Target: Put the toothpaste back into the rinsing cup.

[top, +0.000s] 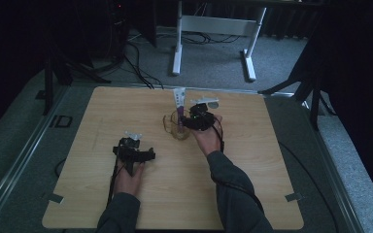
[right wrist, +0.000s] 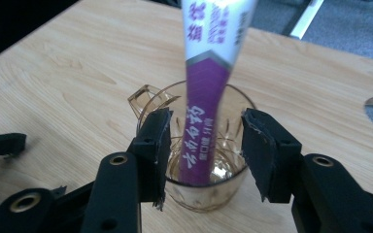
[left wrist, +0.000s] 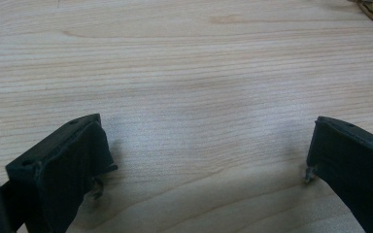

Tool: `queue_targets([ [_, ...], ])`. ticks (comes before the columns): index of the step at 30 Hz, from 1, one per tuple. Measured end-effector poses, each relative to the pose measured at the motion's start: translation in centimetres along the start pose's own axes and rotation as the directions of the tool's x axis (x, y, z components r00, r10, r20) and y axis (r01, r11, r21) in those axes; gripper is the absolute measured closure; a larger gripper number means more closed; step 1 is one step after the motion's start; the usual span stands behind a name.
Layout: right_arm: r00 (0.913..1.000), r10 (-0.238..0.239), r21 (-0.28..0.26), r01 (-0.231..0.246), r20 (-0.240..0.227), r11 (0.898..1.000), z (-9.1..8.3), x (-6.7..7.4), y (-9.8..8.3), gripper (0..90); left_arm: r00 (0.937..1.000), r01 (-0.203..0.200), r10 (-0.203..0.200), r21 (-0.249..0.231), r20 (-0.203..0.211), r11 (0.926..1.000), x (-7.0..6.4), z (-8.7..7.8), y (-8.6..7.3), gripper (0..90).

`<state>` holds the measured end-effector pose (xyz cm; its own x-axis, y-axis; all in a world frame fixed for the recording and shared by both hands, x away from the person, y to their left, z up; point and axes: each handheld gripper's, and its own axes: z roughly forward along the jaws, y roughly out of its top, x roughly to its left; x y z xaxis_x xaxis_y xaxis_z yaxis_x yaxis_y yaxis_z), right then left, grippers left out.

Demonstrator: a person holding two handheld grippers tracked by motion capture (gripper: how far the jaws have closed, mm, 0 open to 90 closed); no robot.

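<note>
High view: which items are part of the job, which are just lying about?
In the job: tube, standing in the glass cup; right gripper, jaws open around both.
Lying about: left gripper, open over bare table.

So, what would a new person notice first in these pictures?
First, the purple and white tube, standing tilted in the amber glass cup near the table's far middle. The right gripper has its fingers open on either side of the tube. The left gripper rests open on bare wood nearer the person.
</note>
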<state>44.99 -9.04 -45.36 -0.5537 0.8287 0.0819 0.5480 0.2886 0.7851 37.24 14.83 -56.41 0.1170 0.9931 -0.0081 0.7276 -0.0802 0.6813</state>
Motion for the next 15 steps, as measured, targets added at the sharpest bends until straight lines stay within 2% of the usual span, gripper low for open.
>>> queue_targets([
  [3, 0.9999, 0.015, -0.033, -0.015, -0.003, 0.999, -1.5, -0.7, -0.2, 51.6, 1.0000, 0.000, 0.000, 0.000, 0.000, 1.0000, 0.0, 0.0, 0.0, 0.3],
  [8, 0.9996, 0.029, -0.049, -0.029, 0.007, 0.998, -3.0, -2.0, -0.9, 50.7, 1.0000, 0.000, 0.000, 0.000, 0.000, 1.0000, 0.0, 0.0, 0.0, 0.3],
  [9, 0.9993, 0.035, -0.050, -0.034, 0.014, 0.998, -3.3, -2.5, -1.2, 50.6, 1.0000, 0.000, 0.000, 0.000, -0.001, 1.0000, 0.0, 0.0, 0.0, 0.3],
  [10, 0.9981, 0.056, -0.054, -0.055, 0.025, 0.997, -4.0, -3.6, -1.9, 50.5, 1.0000, 0.001, -0.001, 0.000, 0.000, 1.0000, 0.0, 0.0, 0.0, 0.3],
  [15, 0.9955, 0.077, -0.042, -0.075, 0.055, 0.996, -5.3, -5.7, -3.6, 49.7, 1.0000, -0.002, 0.002, 0.002, 0.000, 1.0000, 0.0, 0.0, 0.0, 0.3],
])
